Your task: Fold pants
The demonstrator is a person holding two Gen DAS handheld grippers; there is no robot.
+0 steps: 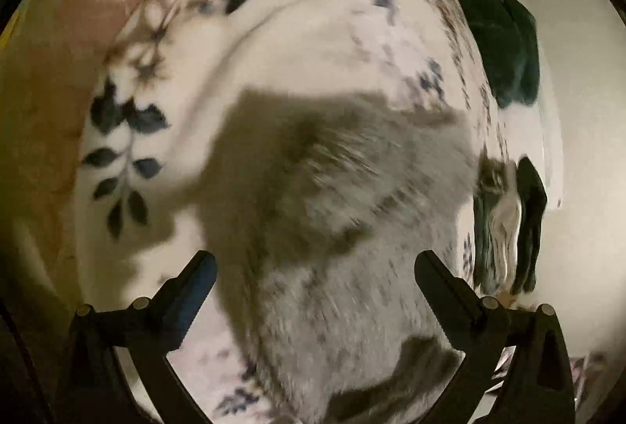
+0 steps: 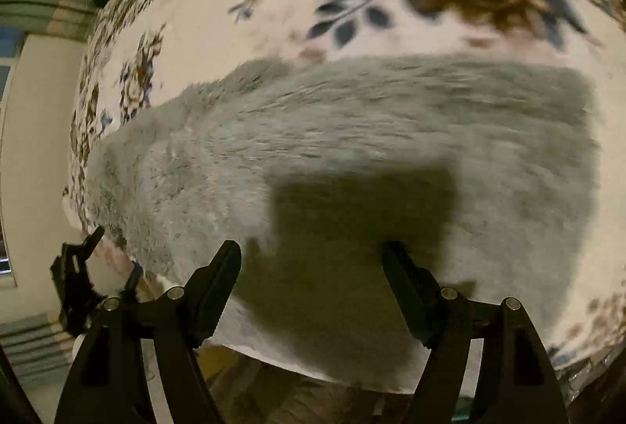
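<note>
The grey fleece pants (image 2: pixel 344 150) lay spread along the floral blanket's (image 2: pixel 219 44) near edge, flat for folding. The left gripper (image 1: pixel 315 275) and right gripper (image 2: pixel 311 267) hovered above them, jaws apart and empty, seemingly ready to pinch an edge.

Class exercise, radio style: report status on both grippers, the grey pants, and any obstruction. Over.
Left gripper open, empty. Right gripper open, empty, above fluffy grey pants. Pants lie flat on floral cream bedspread, ungripped. Nothing visibly blocking.

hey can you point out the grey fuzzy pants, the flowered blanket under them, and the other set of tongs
grey fuzzy pants (image 2: pixel 352 119): right wrist view, on the middle of the fleece.
flowered blanket (image 2: pixel 344 17): right wrist view, on a blue leaf sprig above the pants.
left tongs (image 2: pixel 109 256): right wrist view, at the left edge, between the fingertips.
</note>
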